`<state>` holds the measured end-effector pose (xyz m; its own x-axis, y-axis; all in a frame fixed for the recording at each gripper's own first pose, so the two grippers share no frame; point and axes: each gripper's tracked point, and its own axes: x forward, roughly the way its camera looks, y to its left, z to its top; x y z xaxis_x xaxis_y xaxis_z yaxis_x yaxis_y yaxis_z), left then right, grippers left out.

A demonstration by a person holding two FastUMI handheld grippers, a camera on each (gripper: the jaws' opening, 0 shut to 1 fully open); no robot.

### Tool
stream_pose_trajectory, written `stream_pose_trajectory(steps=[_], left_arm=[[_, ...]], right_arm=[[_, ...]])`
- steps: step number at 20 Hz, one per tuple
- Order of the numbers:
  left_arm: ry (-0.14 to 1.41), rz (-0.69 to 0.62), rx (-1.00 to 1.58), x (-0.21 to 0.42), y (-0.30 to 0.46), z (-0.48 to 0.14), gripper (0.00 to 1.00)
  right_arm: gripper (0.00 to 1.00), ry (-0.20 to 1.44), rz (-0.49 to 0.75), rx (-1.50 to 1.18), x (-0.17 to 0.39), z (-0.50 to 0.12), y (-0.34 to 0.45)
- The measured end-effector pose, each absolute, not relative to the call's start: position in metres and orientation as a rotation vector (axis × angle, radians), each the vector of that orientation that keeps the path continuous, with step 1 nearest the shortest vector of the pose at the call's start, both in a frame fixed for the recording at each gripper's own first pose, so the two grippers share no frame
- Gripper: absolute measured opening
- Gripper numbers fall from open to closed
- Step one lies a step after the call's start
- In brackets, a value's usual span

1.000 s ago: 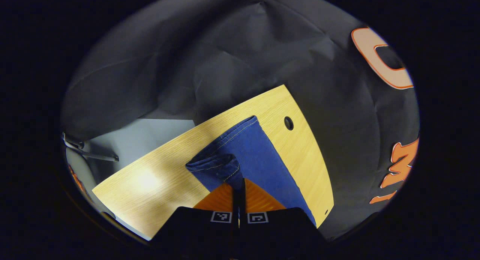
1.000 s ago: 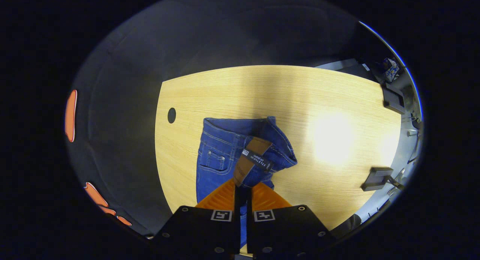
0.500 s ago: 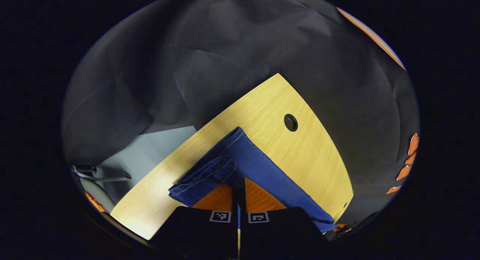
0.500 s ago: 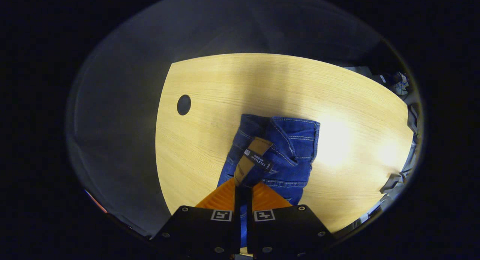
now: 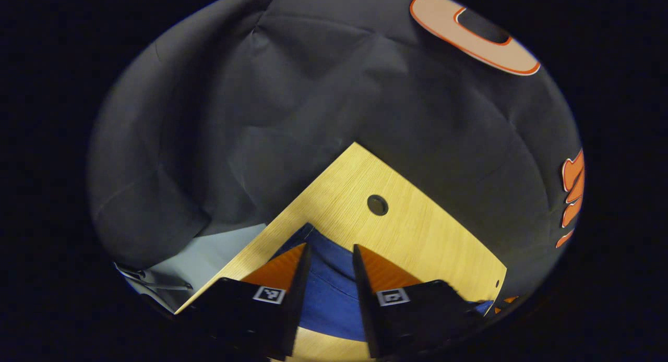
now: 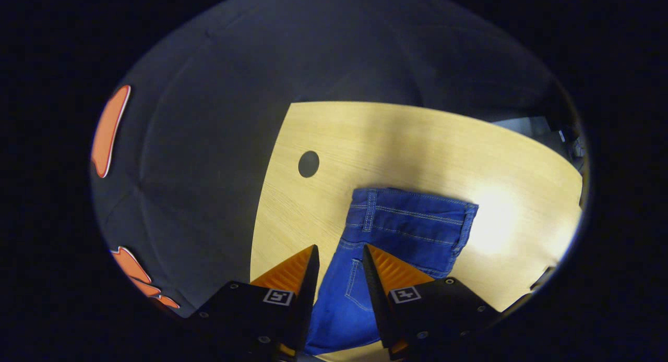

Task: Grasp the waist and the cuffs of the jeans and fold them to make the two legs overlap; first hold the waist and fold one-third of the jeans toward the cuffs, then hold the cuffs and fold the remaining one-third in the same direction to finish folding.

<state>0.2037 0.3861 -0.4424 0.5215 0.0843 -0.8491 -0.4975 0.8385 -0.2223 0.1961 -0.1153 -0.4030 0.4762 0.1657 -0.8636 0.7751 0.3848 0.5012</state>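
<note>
I see blue denim jeans [image 6: 412,229] lying flat on the pale wood-grain table [image 6: 417,137], the waistband with its pale stitching and belt loop spread near a round hole [image 6: 308,164] in the tabletop. My right gripper [image 6: 338,257] hangs over the cloth with its fingers spread apart, holding nothing. My left gripper [image 5: 329,257] is likewise parted over a smooth stretch of the denim.

jeans [image 5: 327,294], left gripper view: sides hidden behind both fingers; cuff end mostly covered.
jeans [image 6: 412,229], right gripper view: lower part cut off at the bottom edge, partly behind the fingers.
table [image 6: 365,137]: right end cut off.
</note>
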Motion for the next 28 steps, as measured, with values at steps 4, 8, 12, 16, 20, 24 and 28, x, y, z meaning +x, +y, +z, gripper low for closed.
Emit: stream_pose_trajectory(steps=[4,8,12,16,20,24,28], left_arm=[[0.863,0.301,-0.369,0.198,0.364,-0.397,0.82],[0.788,0.256,-0.25,0.191,0.338,-0.375,0.95],[0.702,0.21,-0.127,0.188,0.304,-0.343,0.97],[0.647,0.155,-0.075,0.177,0.282,-0.314,0.98],[0.588,0.124,-0.062,0.155,0.27,-0.282,0.98],[0.539,0.105,-0.002,0.14,0.244,-0.258,0.98],[0.53,0.107,-0.028,0.128,0.227,-0.25,0.98]], right_arm=[[0.78,1.076,-0.48,0.964,0.156,-0.411,-0.123],[0.97,1.119,-0.495,0.924,0.124,-0.427,-0.117],[0.98,1.163,-0.514,0.927,0.103,-0.448,-0.115],[0.98,1.18,-0.518,0.915,0.097,-0.466,-0.117],[0.98,1.162,-0.523,0.897,0.102,-0.478,-0.126],[0.98,1.129,-0.518,0.921,0.113,-0.486,-0.129],[0.94,1.09,-0.544,0.902,0.116,-0.491,-0.139]])
